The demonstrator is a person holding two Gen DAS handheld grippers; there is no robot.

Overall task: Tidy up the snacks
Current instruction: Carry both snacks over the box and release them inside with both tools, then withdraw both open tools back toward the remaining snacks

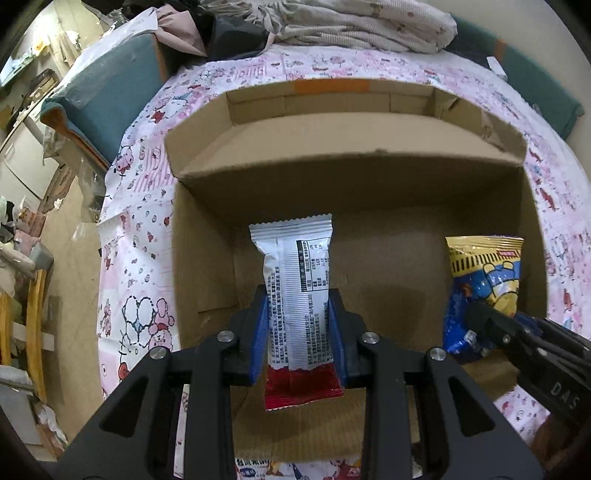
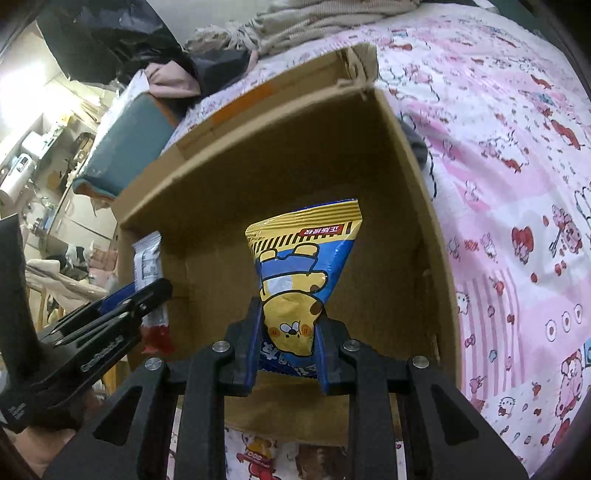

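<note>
An open cardboard box (image 1: 207, 251) (image 2: 413, 229) lies on a pink cartoon-print cloth. My left gripper (image 1: 298, 295) is shut on a white and red snack bar wrapper (image 1: 295, 273), which hangs over the box's left part. My right gripper (image 2: 290, 317) is shut on a yellow and blue chip bag with a bear (image 2: 295, 266), held over the box's right part. In the left wrist view the chip bag (image 1: 484, 280) and the right gripper (image 1: 480, 314) show at the right. In the right wrist view the snack bar (image 2: 149, 258) and the left gripper (image 2: 155, 291) show at the left.
The pink cloth (image 1: 136, 229) (image 2: 517, 184) covers the surface around the box. Bundled clothes and bedding (image 1: 351, 22) lie behind it. A teal cushion (image 1: 107, 99) sits at the back left. Another snack pack (image 2: 258, 454) peeks out before the box's near edge.
</note>
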